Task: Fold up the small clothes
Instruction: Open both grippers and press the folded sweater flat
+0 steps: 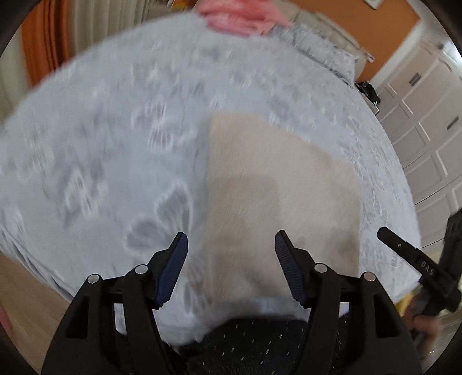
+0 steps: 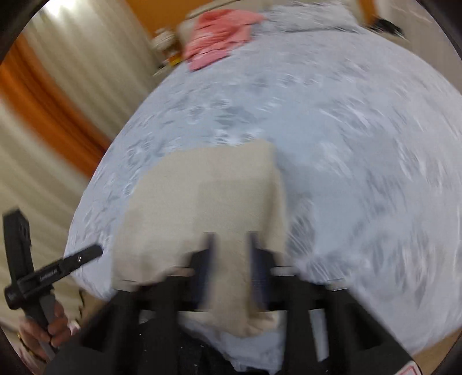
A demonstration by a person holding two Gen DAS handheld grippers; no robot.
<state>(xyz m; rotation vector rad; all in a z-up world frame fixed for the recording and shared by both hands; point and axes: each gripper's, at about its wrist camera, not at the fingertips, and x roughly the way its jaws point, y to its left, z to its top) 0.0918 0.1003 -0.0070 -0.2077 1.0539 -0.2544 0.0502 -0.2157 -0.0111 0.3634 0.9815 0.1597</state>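
A beige cloth (image 1: 277,184) lies flat on the pale blue floral bedspread (image 1: 115,138), partly folded over itself. My left gripper (image 1: 231,245) is open and empty, hovering over the cloth's near left edge. My right gripper (image 2: 229,259) has its fingers part way apart with the near edge of the beige cloth (image 2: 208,196) running between them; blur hides whether they pinch it. The right gripper also shows at the right edge of the left wrist view (image 1: 387,233). The left gripper shows at the left of the right wrist view (image 2: 95,251).
A pile of pink clothes (image 1: 242,14) lies at the far end of the bed, also in the right wrist view (image 2: 219,34). Orange and cream curtains (image 2: 43,95) hang to the left. White cupboards (image 1: 427,121) stand to the right. A grey pillow (image 1: 320,43) lies far right.
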